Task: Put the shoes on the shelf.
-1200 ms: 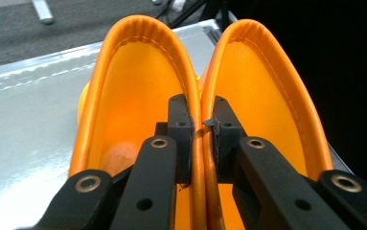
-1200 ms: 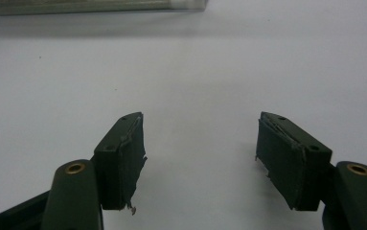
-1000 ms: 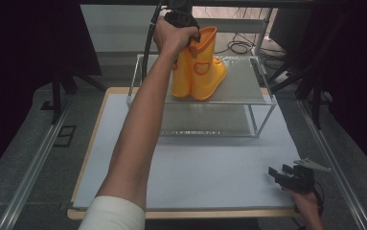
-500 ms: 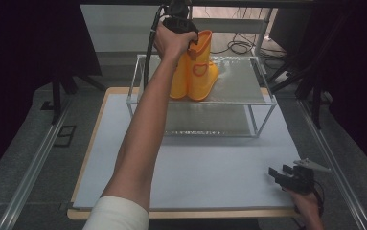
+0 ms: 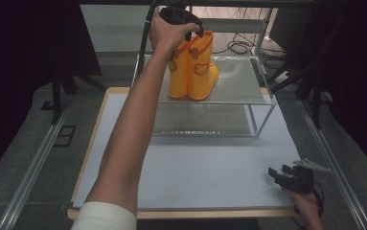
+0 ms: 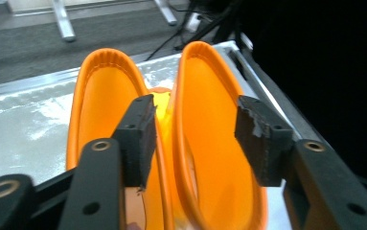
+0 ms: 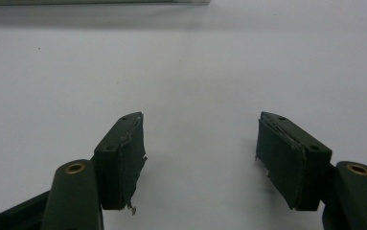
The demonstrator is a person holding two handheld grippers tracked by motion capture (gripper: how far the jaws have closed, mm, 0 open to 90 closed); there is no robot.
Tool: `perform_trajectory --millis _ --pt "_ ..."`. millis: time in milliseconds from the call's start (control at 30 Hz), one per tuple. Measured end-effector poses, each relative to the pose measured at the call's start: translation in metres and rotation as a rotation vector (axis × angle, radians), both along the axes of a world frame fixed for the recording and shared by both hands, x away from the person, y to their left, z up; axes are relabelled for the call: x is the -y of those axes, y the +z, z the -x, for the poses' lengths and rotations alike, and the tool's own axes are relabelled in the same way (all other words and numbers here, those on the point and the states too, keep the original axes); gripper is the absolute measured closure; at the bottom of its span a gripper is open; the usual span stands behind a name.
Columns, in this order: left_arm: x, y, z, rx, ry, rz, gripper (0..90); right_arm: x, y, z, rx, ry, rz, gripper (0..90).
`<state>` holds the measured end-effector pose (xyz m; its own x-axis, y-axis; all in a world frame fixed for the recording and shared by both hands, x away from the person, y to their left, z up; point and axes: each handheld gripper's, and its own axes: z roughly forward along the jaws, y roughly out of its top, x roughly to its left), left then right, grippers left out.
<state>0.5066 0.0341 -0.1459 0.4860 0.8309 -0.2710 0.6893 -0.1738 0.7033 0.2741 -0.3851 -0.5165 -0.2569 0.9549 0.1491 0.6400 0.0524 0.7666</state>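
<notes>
Two yellow-orange rubber boots (image 5: 193, 72) stand upright side by side on the top shelf of a metal rack (image 5: 241, 91). My left gripper (image 5: 190, 33) hangs just above their tops, held from above in a hand. In the left gripper view its jaws (image 6: 193, 122) have just been opening. They straddle the rim of the right-hand boot (image 6: 210, 143) and the adjoining wall of the other boot (image 6: 99, 105), with the pads clear of both. My right gripper (image 5: 286, 175) rests low over the white table top at the front right, open with nothing between its fingers (image 7: 123, 158).
The rack has a lower mesh shelf (image 5: 205, 124) and thin metal legs on the white table mat (image 5: 210, 167). Cables (image 5: 241, 48) lie on the floor behind the rack. Dark stands and rails flank the table on both sides.
The left gripper's jaws have spread apart and let go of the boot tops. The boots have shifted slightly left and stand upright. The right gripper has not moved.
</notes>
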Motion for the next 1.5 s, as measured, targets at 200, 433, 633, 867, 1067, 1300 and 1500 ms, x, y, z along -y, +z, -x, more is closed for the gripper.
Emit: perform_trajectory --millis 200,433,633,867,1067,1300,1500 --pt "-0.019 0.013 0.019 0.048 -0.076 0.002 71.3 0.0 0.0 0.0 0.001 -0.003 0.001 33.6" --pt "-0.042 0.018 0.047 0.076 -0.135 0.003 80.3 -0.001 0.002 0.001 0.002 0.004 0.004 33.6" --pt "-0.055 0.015 0.069 0.081 -0.135 -0.001 79.3 -0.003 0.003 0.001 0.009 0.003 0.006 33.6" --pt "-0.066 0.01 0.085 0.086 -0.167 0.003 80.5 -0.004 0.003 0.002 0.011 0.006 0.01 33.6" --pt "-0.072 -0.005 0.093 0.073 -0.185 0.001 81.2 -0.004 0.003 0.002 0.011 0.005 0.011 33.6" --pt "-0.081 -0.025 0.097 0.058 -0.197 0.0 81.1 -0.007 0.003 0.001 0.008 0.012 0.016 33.6" --pt "-0.089 -0.043 0.098 0.05 -0.202 0.002 82.4 -0.007 0.003 0.001 0.007 0.016 0.023 33.6"
